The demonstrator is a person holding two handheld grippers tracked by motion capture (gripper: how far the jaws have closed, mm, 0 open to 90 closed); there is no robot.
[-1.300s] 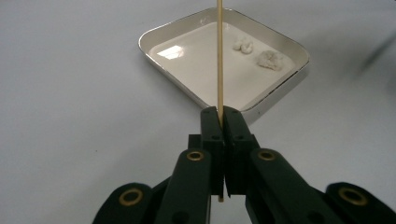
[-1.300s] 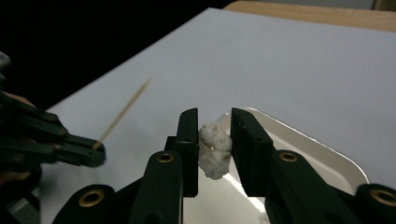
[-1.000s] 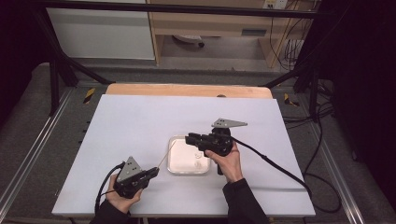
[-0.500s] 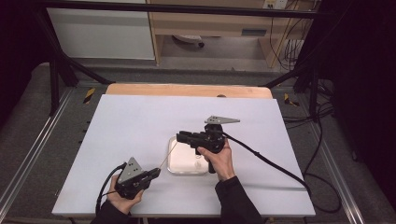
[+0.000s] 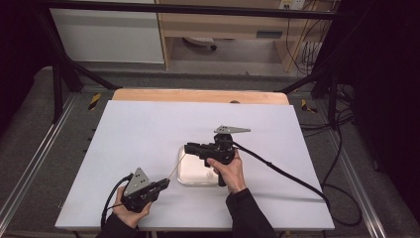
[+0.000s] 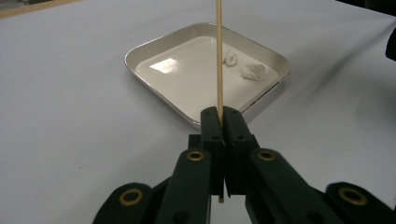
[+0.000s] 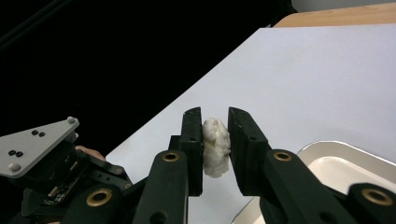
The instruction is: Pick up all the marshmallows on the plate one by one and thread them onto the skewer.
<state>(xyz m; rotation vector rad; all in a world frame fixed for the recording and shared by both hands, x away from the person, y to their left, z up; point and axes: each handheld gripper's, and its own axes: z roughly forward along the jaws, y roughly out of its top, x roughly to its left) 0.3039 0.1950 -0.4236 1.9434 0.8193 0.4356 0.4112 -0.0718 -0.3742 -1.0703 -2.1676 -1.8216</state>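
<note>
My left gripper (image 5: 166, 183) rests near the table's front edge, shut on a thin wooden skewer (image 5: 176, 167) that slants up toward the white square tray (image 5: 184, 173). In the left gripper view the skewer (image 6: 218, 56) runs straight out from between the jaws of that gripper (image 6: 223, 112), over the tray (image 6: 140, 51), where two white lumps (image 6: 252, 71) lie. My right gripper (image 5: 188, 147) hovers above the tray's left part, pointing left. In the right gripper view a soft white lump (image 7: 215, 147) sits pinched in my right gripper (image 7: 215, 114), whose jaws have just been closing on it.
A wooden strip (image 5: 198, 95) borders the white table's (image 5: 148, 124) far edge. The right gripper's cable (image 5: 287, 173) trails off to the right across the table. In the right gripper view, the left gripper's grey plate (image 7: 37, 144) shows at lower left. Dark floor and metal rails surround the table.
My right gripper has moved left, from the tray's right side to over its left part, with the white lump in it. The left gripper and skewer have stayed put.
</note>
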